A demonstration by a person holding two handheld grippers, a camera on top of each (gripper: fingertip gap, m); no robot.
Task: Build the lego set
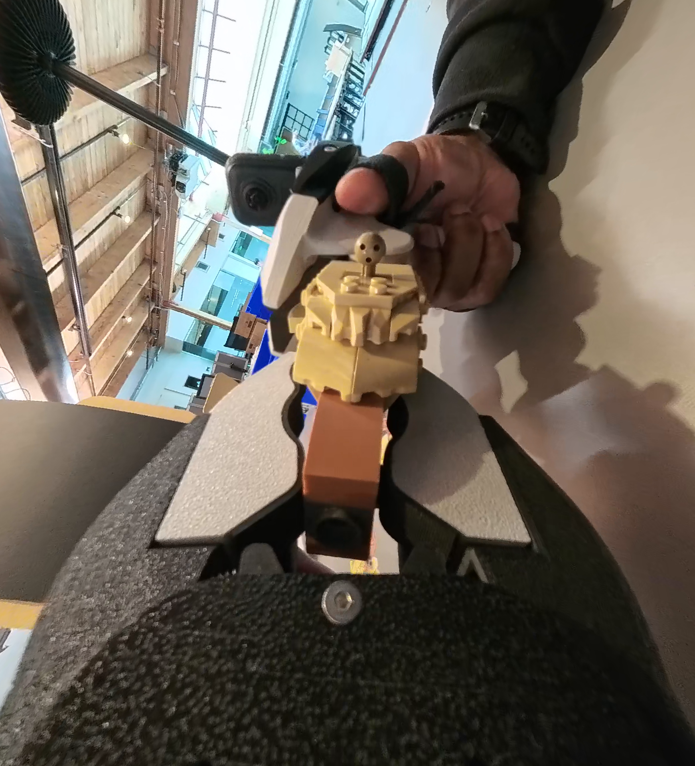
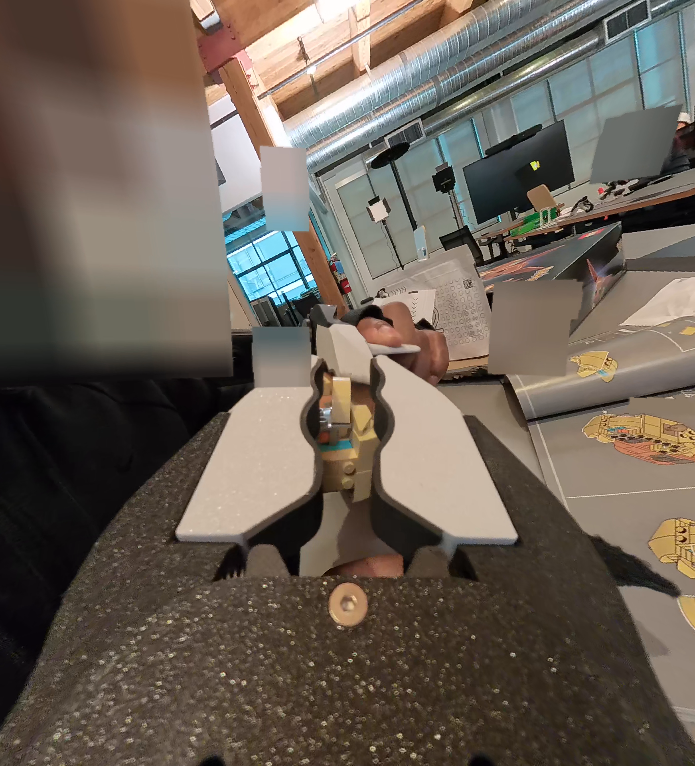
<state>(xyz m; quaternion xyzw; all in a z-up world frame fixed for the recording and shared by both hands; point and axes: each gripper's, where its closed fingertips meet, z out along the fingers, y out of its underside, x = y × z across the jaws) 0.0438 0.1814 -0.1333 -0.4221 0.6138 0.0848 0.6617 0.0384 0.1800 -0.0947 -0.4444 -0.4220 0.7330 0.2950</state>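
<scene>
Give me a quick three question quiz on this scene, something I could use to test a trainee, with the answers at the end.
1. Which colour is the block of the brick model that sits between the left tongs? A brown, B blue, C green.
2. True or false: an open instruction booklet with pictures of tan models lies on the grey table.
3. Fill in: the hand that holds the right tongs has a black ___ on its wrist.

Key: 1 A. 2 true. 3 watch.
</scene>
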